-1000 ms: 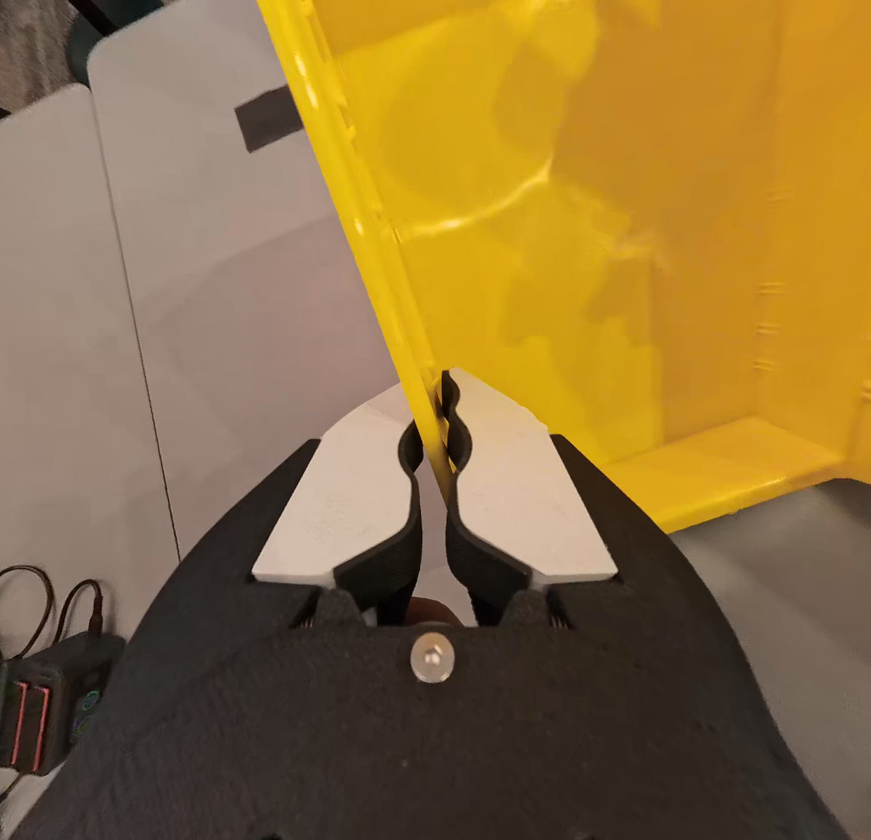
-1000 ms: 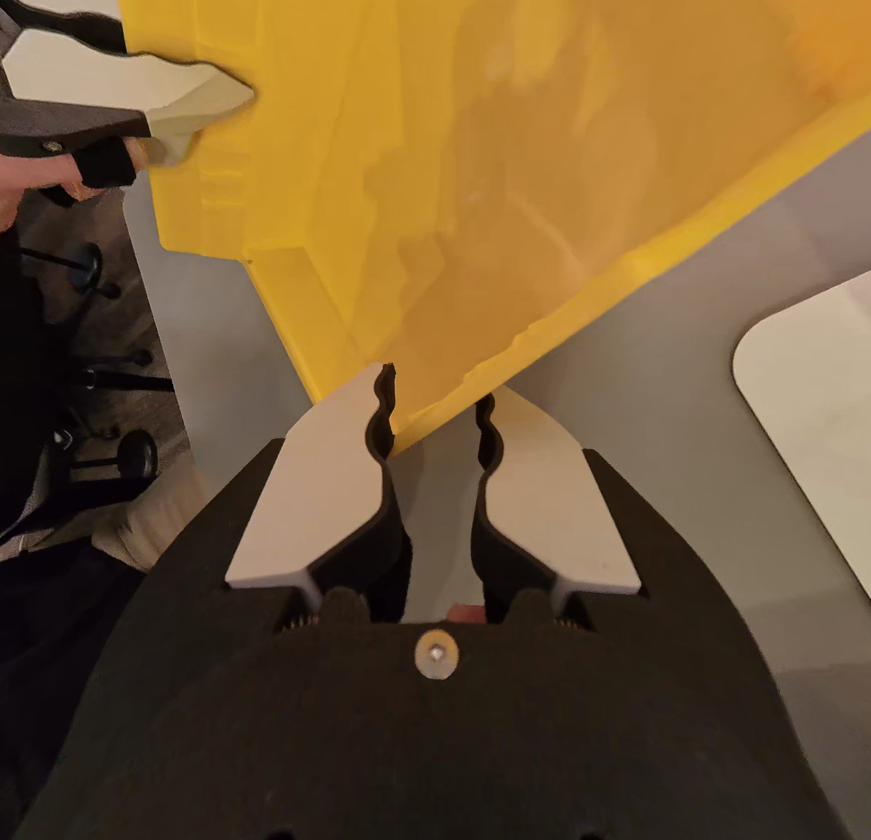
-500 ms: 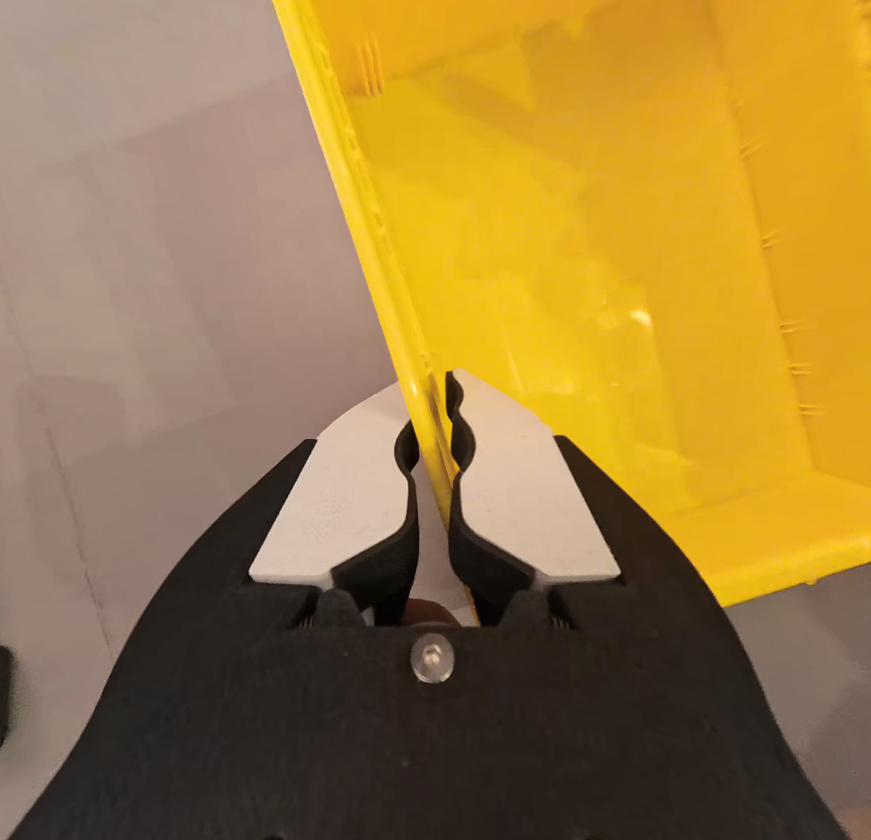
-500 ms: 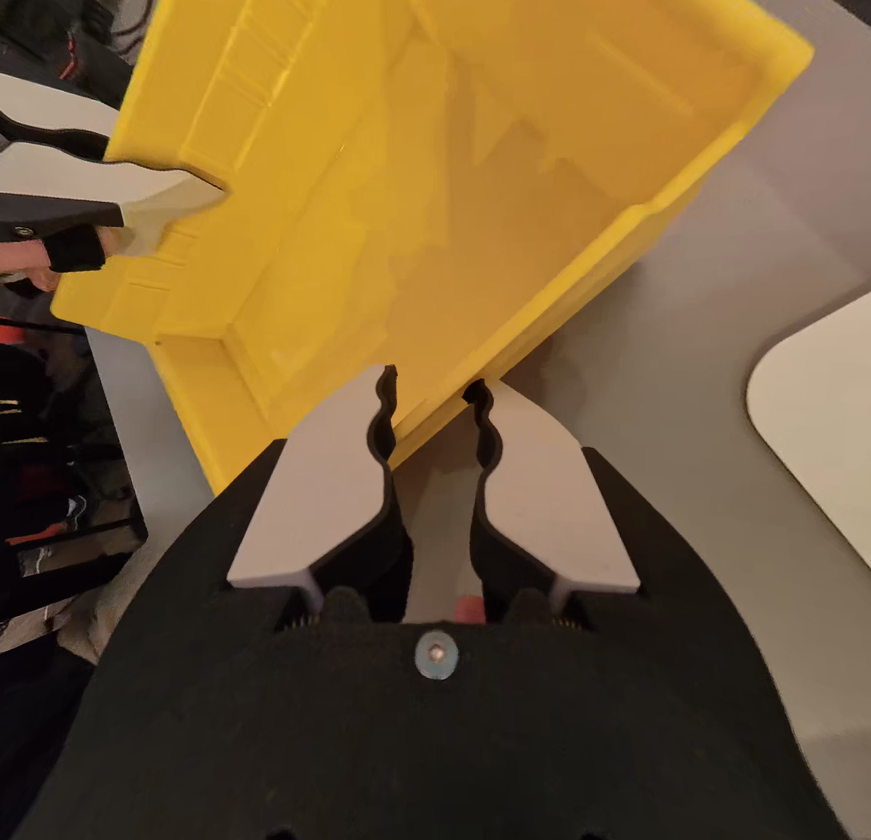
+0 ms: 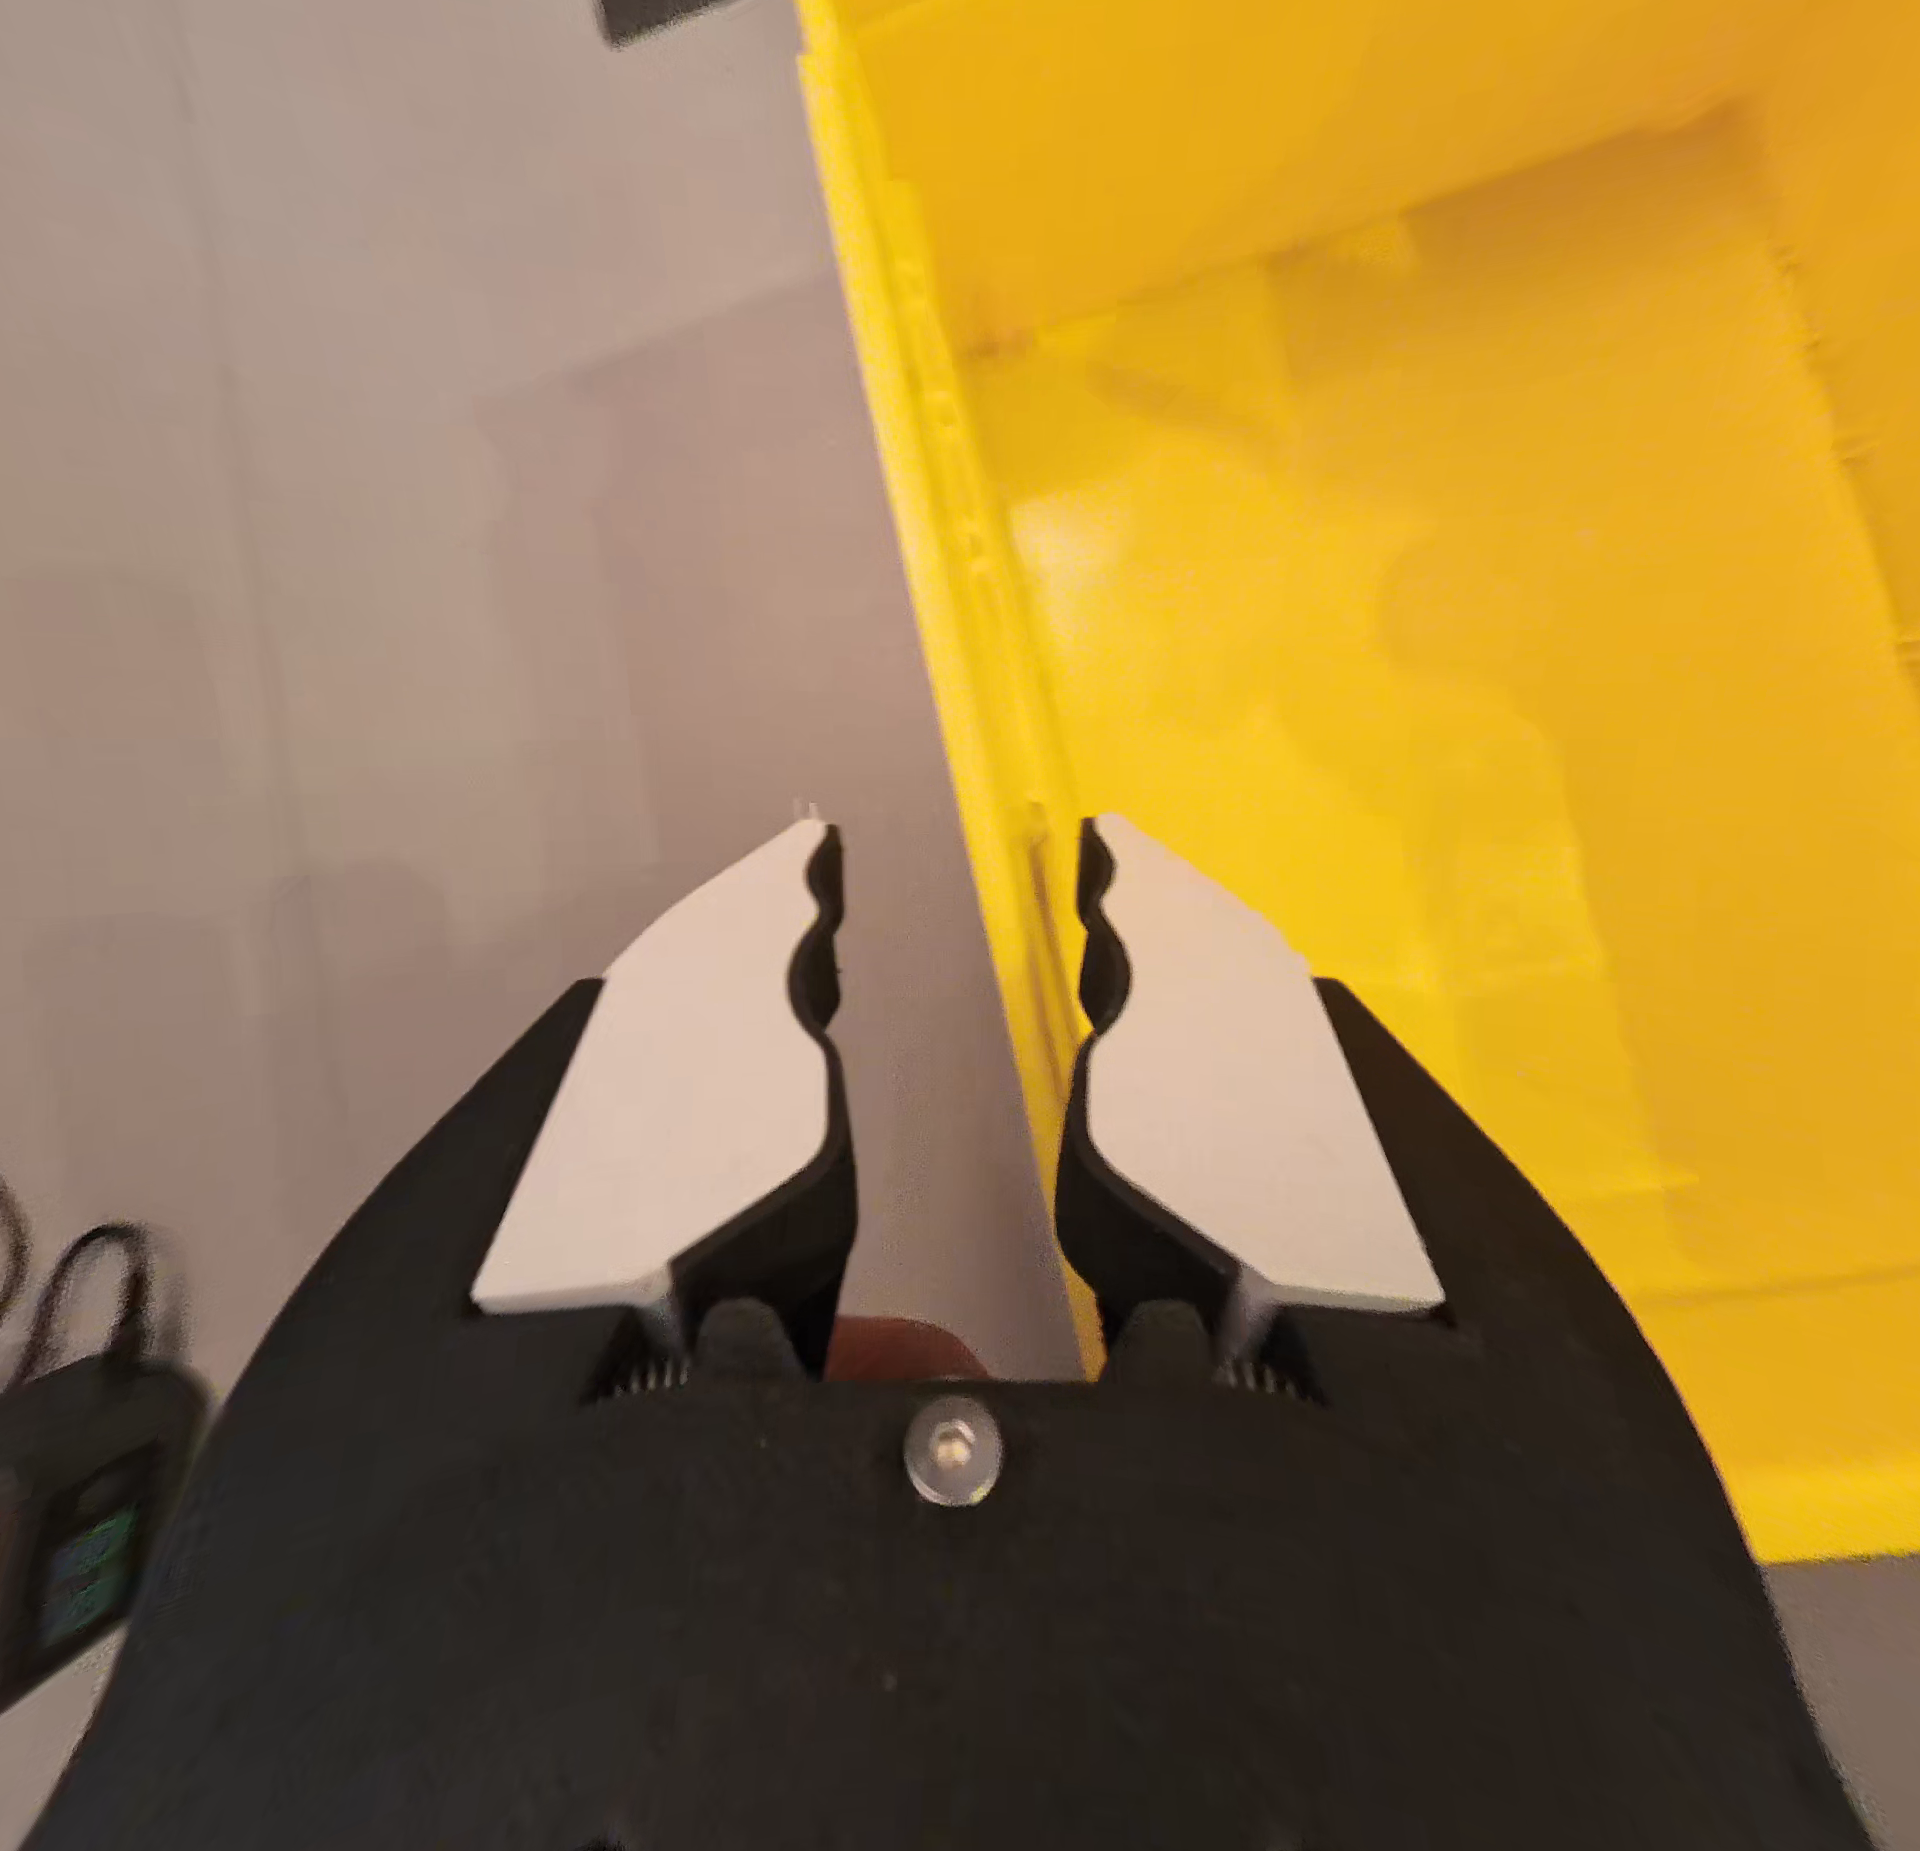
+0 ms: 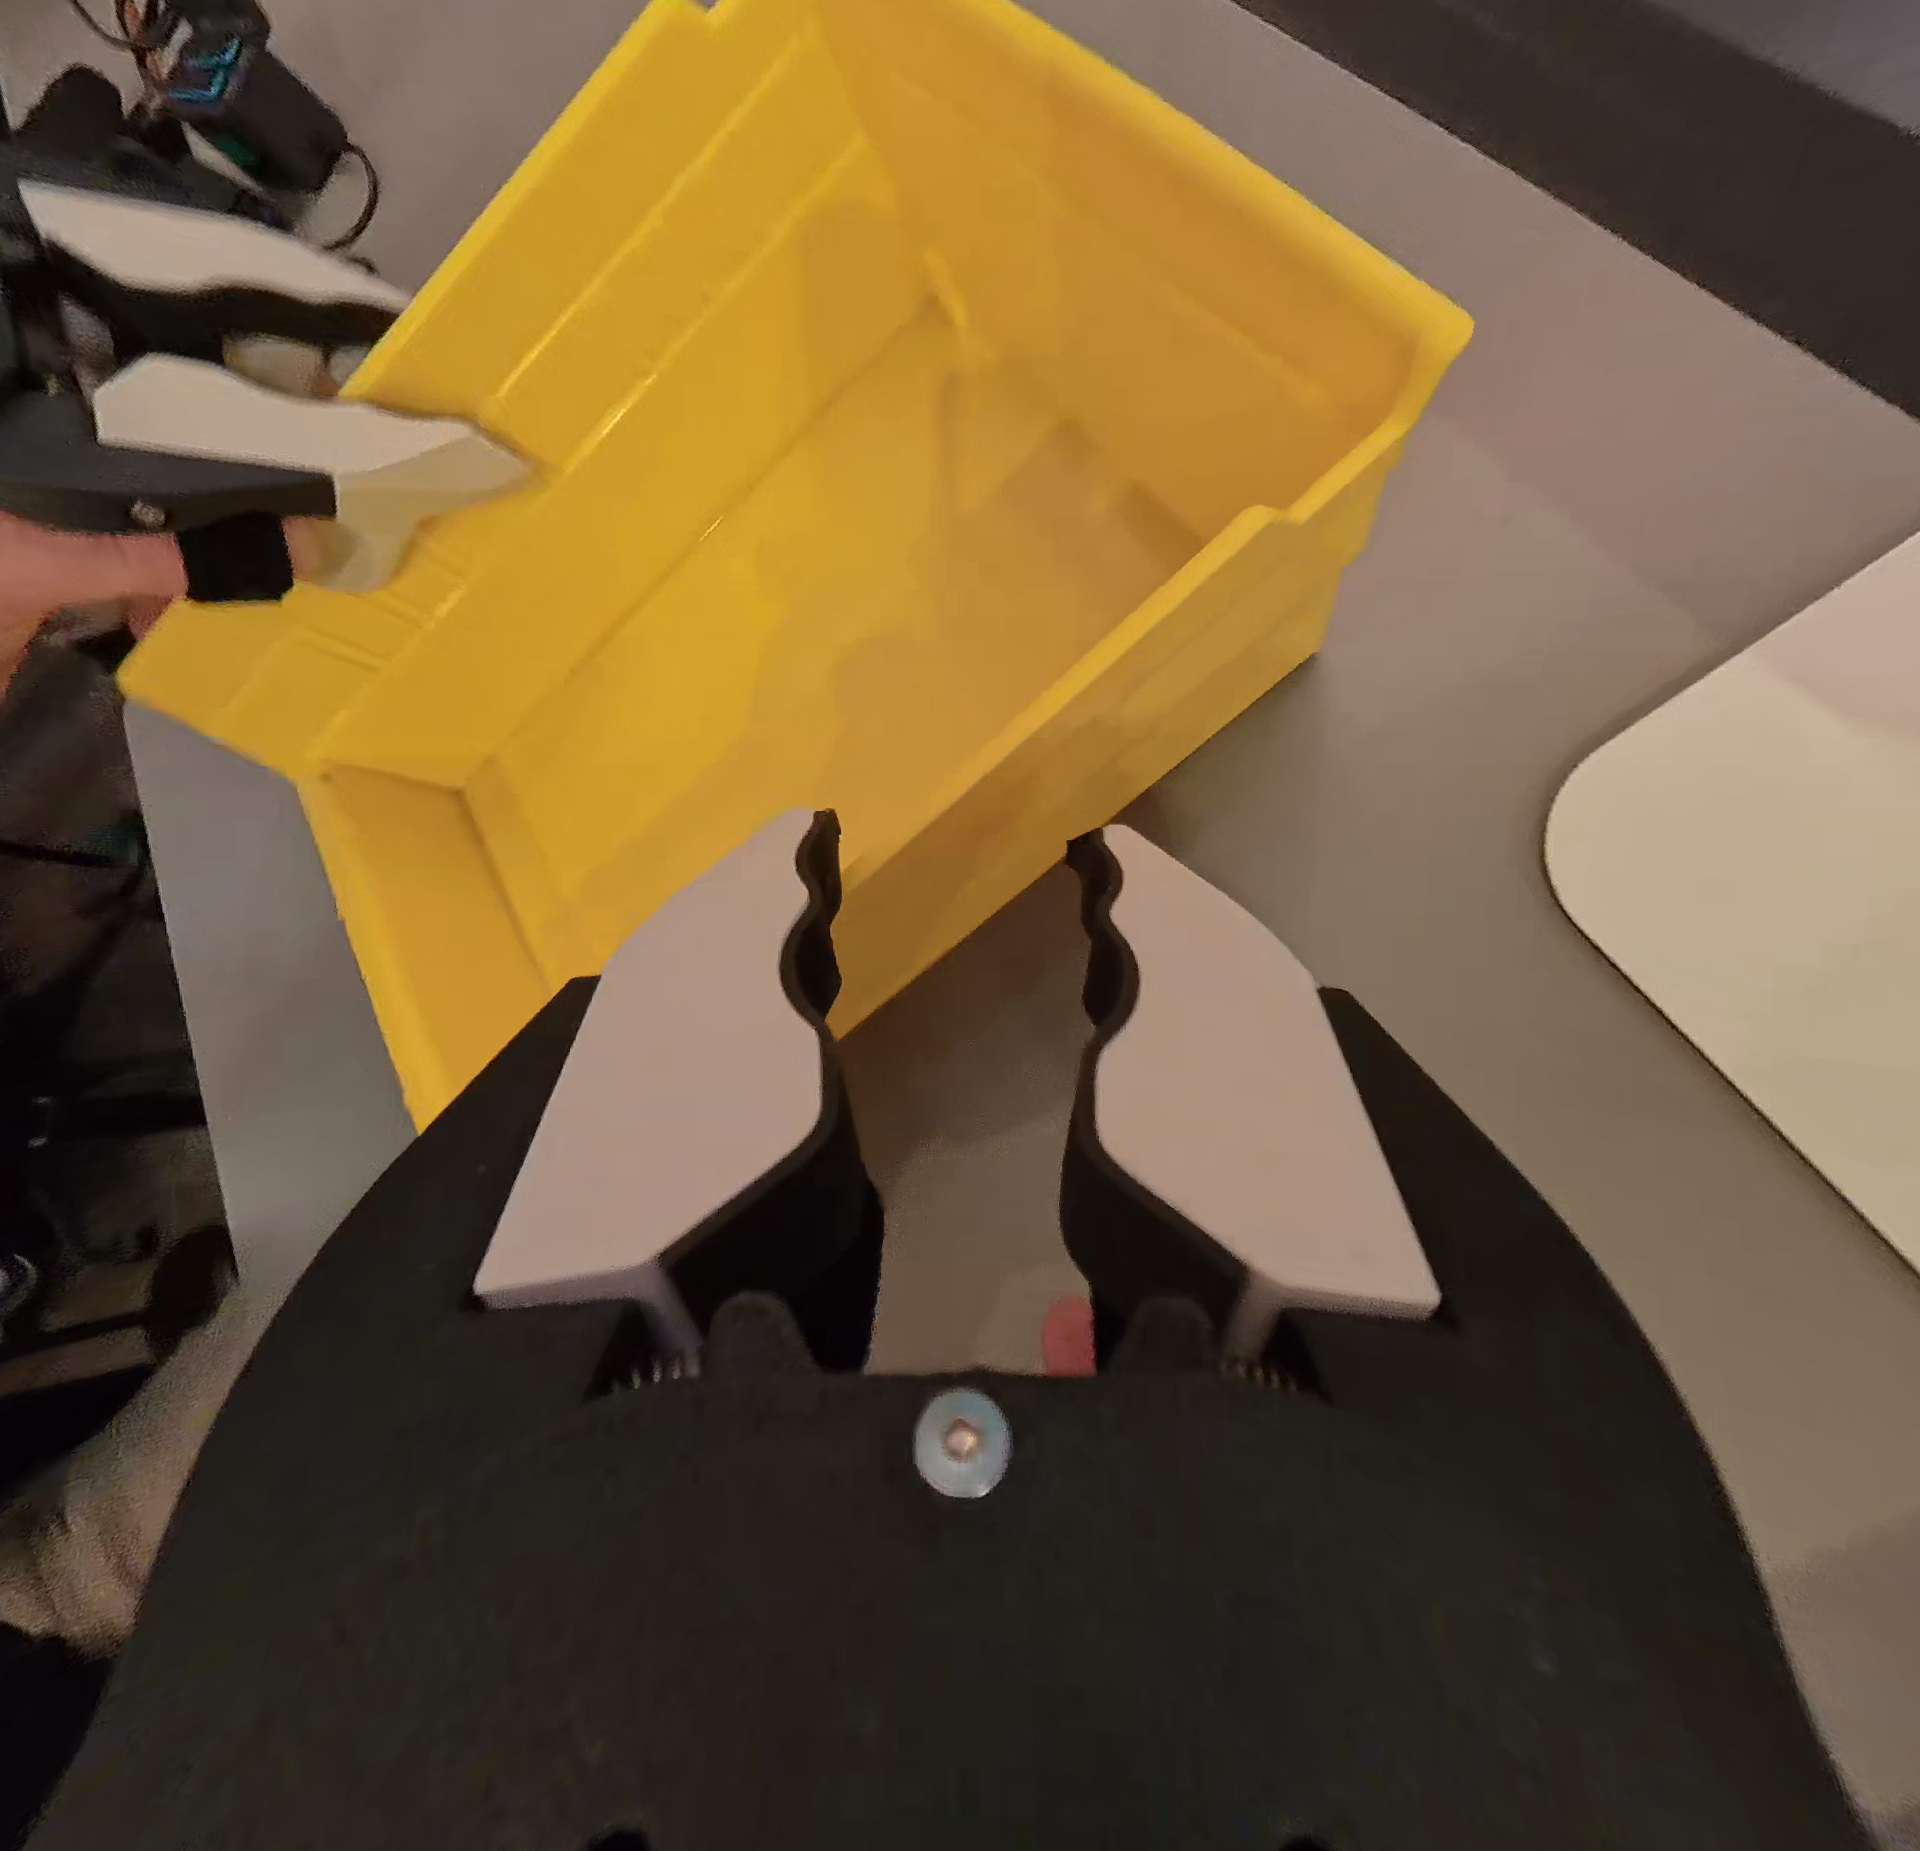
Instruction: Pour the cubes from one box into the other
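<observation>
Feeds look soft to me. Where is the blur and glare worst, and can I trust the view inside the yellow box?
Left wrist view: motion blur smears the yellow box; bright glare whitens its floor. Right wrist view: sharper, warm dim light, the far left gripper blurred; box interior reads clearly, no cubes visible; right gripper crisp.

In the left wrist view the yellow box (image 5: 1455, 658) runs off the top and right edges, so its far wall and right side go unseen, and its surface is smeared by blur. A black device (image 5: 73, 1521) at lower left is cut by the frame edge. In the right wrist view, the left gripper (image 6: 436, 399) at upper left is blurred, and the dark clutter (image 6: 187, 56) behind it is unreadable.
</observation>
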